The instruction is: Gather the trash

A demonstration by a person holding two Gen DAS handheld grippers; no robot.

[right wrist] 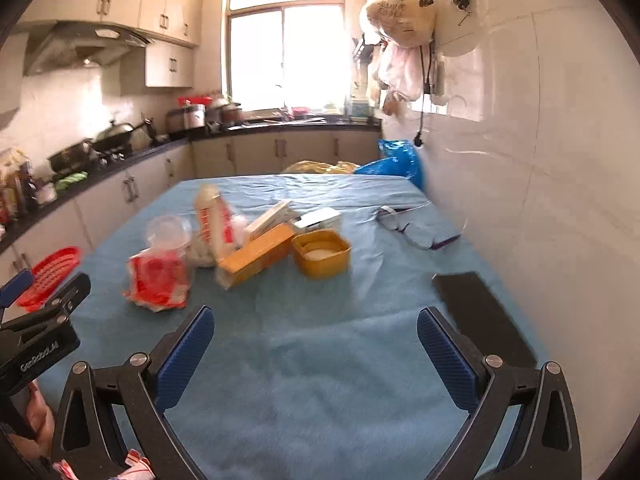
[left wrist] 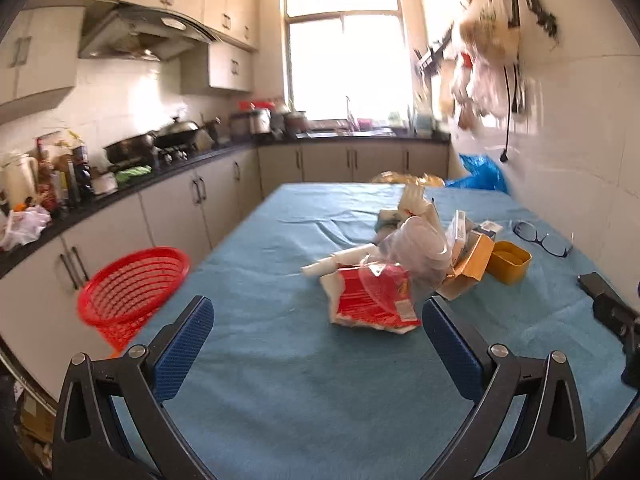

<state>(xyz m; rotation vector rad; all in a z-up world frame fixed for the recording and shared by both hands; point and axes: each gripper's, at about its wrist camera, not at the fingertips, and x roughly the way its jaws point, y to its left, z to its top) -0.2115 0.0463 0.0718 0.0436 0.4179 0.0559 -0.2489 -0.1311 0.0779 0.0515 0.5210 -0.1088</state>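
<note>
A pile of trash lies mid-table on the blue cloth: a crumpled red and white wrapper [left wrist: 370, 302] [right wrist: 158, 278], a clear plastic cup [left wrist: 416, 250] [right wrist: 168, 232], an orange carton [left wrist: 470, 262] [right wrist: 258, 258], a white and red packet [right wrist: 214, 218] and small white boxes [right wrist: 316, 218]. A red mesh basket [left wrist: 132, 288] [right wrist: 52, 272] stands off the table's left edge. My left gripper [left wrist: 318, 320] is open and empty, just short of the wrapper. My right gripper [right wrist: 316, 330] is open and empty over bare cloth, in front of the pile.
A yellow tub [left wrist: 508, 262] [right wrist: 320, 254], glasses [left wrist: 540, 238] [right wrist: 416, 228] and a black phone [right wrist: 482, 314] lie on the table's right side by the tiled wall. A blue bag [left wrist: 480, 174] sits at the far end. Kitchen counters [left wrist: 160, 178] run along the left.
</note>
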